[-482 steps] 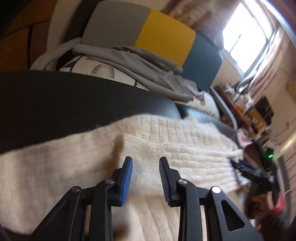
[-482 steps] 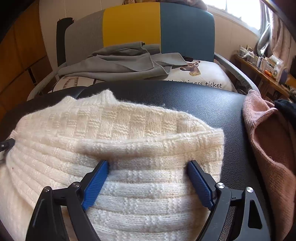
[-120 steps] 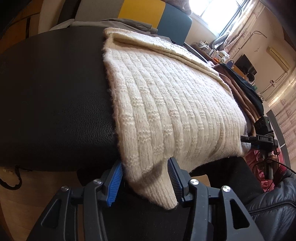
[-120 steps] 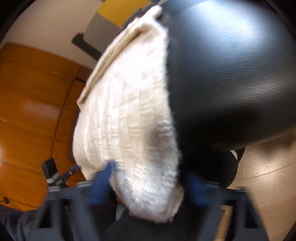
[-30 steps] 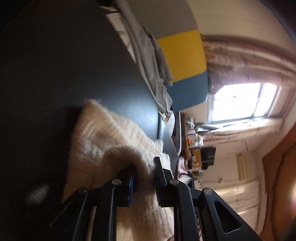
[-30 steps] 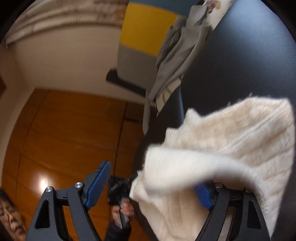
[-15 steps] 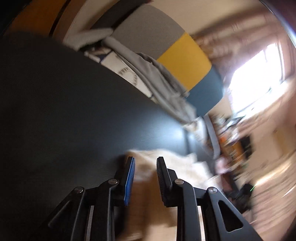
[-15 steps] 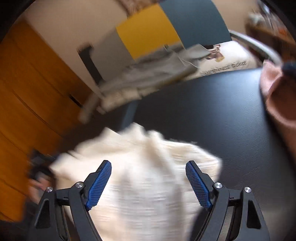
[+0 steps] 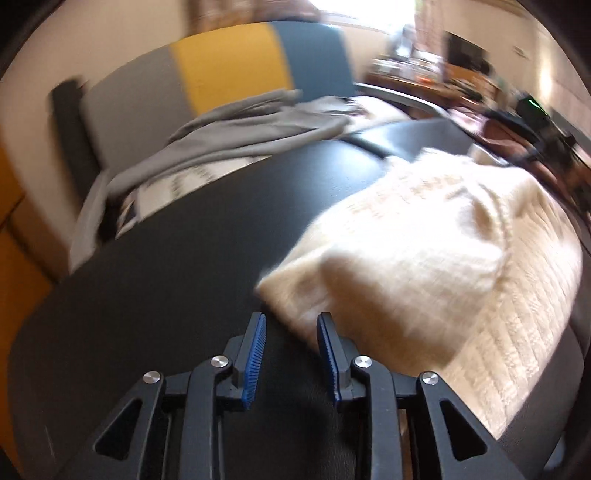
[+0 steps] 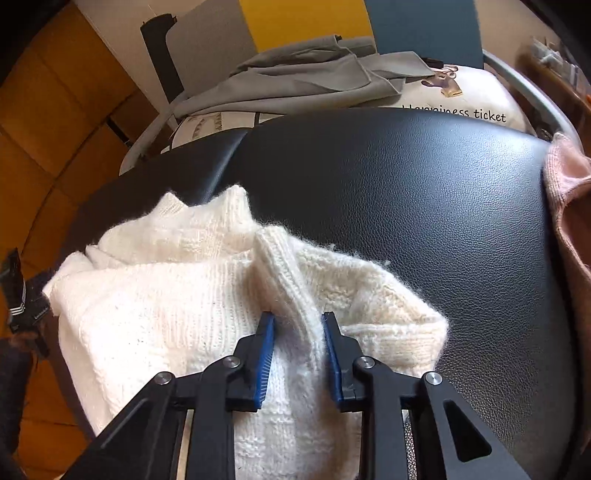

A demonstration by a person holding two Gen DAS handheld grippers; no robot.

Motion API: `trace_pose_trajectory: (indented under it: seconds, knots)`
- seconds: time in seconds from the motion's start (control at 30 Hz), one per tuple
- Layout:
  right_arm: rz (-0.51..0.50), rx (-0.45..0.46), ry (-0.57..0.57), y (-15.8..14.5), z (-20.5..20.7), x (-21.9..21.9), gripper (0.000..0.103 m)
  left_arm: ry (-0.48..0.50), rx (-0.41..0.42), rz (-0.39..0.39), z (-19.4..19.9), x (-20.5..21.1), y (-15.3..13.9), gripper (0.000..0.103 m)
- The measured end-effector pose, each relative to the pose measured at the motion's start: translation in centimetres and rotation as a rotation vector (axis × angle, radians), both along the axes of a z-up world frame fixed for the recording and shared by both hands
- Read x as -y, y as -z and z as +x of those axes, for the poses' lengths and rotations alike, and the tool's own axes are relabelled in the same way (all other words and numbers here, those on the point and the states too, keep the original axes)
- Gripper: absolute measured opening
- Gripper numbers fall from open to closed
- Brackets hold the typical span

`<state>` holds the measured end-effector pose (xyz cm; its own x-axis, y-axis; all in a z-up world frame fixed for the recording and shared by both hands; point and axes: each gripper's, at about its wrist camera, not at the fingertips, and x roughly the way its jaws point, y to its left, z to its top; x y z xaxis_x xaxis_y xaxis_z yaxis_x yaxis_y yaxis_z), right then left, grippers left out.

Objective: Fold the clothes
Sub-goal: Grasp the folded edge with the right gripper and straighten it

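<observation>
Cream knit sweater lies bunched and partly folded on the black leather surface, toward its near left side in the right wrist view; in the left wrist view the same sweater sits to the right, blurred. Right gripper: jaws have just been closing, a raised ridge of knit sits between the blue pads; can't tell if they're actually pressing on it. Left gripper: jaws have just been opening, narrow gap, nothing between them, the sweater's near corner just beyond and beside the right fingertip. Pink knit garment at the surface's right edge. Behind it, a grey garment draped on a chair with a grey/yellow/blue backrest, printed cushion under it. Orange wood panelling on the left.
</observation>
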<state>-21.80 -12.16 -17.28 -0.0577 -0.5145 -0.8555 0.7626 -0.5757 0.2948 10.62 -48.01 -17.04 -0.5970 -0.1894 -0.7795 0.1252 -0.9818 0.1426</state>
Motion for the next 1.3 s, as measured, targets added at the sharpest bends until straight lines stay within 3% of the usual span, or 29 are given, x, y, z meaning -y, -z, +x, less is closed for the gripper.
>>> trace_pose_trajectory:
  seconds: [0.13,0.33,0.4,0.5,0.57,0.67,0.77,0.87,0.97,1.1,1.2,1.27,1.3]
  knots:
    - [-0.024,0.039,0.025,0.5,-0.5,0.0,0.03,0.187,0.044,-0.097,-2.2,-1.3,-0.6,0.032]
    - [-0.092,0.098,0.05,1.1,-1.0,-0.5,0.039,0.354,0.095,-0.083,-4.6,-2.7,-1.4,0.034]
    - [-0.093,0.092,0.042,1.0,-0.8,-0.4,0.042,0.327,0.116,0.065,-5.5,-1.7,-1.6,0.028]
    - [-0.043,0.032,0.041,0.3,0.0,0.3,0.032,0.225,0.006,0.292,-5.3,0.5,-2.9,0.013]
    - [-0.027,-0.008,0.039,-0.5,0.5,0.8,0.009,0.147,-0.074,0.429,-4.9,2.1,-3.8,0.011]
    - [-0.065,-0.049,0.054,-2.3,1.0,0.4,0.008,-0.01,-0.158,0.628,-4.4,4.8,-3.8,0.008]
    - [-0.085,-0.073,0.098,-3.0,0.4,-0.3,0.008,-0.161,-0.147,0.784,-4.4,6.7,-1.7,0.008]
    - [-0.061,-0.047,0.153,-1.5,-0.4,-0.9,0.008,-0.274,-0.121,0.798,-4.0,7.1,0.0,0.009]
    - [-0.058,-0.018,0.208,0.1,-0.9,-1.9,0.007,-0.327,-0.14,0.8,-2.7,6.8,0.6,0.019]
    - [-0.089,-0.017,0.223,0.2,-0.8,-2.4,0.008,-0.329,-0.196,0.827,-0.6,6.0,0.3,0.029]
    - [-0.085,-0.021,0.212,0.2,-0.7,-2.1,0.008,-0.288,-0.182,0.845,-0.3,5.4,0.6,0.036]
    - [-0.084,-0.018,0.209,0.3,-0.7,-2.0,0.009,-0.269,-0.125,0.8,-0.5,4.7,0.4,0.032]
    - [-0.084,-0.016,0.209,0.4,-0.8,-2.0,0.009,-0.262,-0.092,0.766,-0.6,4.2,0.3,0.019]
